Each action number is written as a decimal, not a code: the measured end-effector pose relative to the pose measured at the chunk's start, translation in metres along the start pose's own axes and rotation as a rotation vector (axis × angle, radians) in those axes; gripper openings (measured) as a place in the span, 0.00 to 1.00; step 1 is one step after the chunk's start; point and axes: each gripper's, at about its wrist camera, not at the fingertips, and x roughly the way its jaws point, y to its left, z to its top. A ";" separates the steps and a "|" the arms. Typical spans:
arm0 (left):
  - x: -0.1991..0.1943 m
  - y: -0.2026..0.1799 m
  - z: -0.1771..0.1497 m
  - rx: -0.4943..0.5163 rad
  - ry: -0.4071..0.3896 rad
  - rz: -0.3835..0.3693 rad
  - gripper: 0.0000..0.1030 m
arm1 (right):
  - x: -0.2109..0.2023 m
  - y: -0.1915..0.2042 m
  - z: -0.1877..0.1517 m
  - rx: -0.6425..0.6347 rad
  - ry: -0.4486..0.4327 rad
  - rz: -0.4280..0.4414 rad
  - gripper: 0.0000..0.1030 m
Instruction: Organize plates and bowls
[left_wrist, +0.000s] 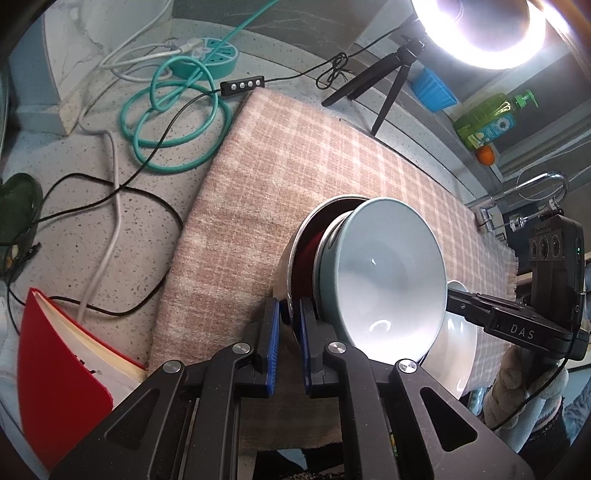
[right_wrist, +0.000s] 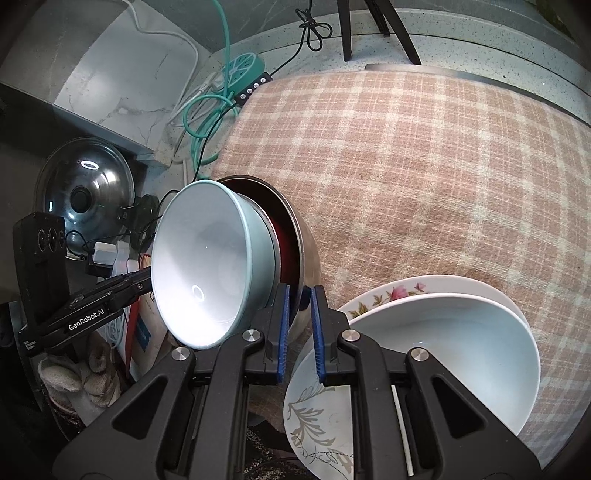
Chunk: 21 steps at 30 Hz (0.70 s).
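A steel bowl with a red inside (left_wrist: 295, 243) (right_wrist: 303, 236) is held tilted above the plaid cloth (left_wrist: 295, 155) (right_wrist: 424, 166), with a pale blue bowl (left_wrist: 388, 273) (right_wrist: 207, 266) nested in it. My left gripper (left_wrist: 289, 314) is shut on the steel bowl's rim on one side. My right gripper (right_wrist: 298, 306) is shut on its rim on the other side. A white bowl (right_wrist: 443, 350) sits on flowered plates (right_wrist: 384, 295) at the lower right of the right wrist view, and its edge shows in the left wrist view (left_wrist: 458, 339).
Teal cable coils (left_wrist: 173, 122), a power strip (left_wrist: 214, 55), black wires and a ring light on a tripod (left_wrist: 388, 85) lie behind the cloth. A red book (left_wrist: 62, 369) is at the left. A glass pot lid (right_wrist: 85, 188) and a sink tap (left_wrist: 532, 188) flank the counter.
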 end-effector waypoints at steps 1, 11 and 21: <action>-0.001 -0.001 0.001 0.002 -0.004 0.003 0.07 | -0.001 0.000 0.000 -0.001 -0.002 -0.003 0.12; -0.018 -0.021 0.005 0.043 -0.057 0.006 0.07 | -0.026 0.001 -0.004 -0.005 -0.045 -0.002 0.12; -0.029 -0.063 0.001 0.099 -0.093 -0.033 0.07 | -0.076 -0.015 -0.022 0.005 -0.100 -0.015 0.12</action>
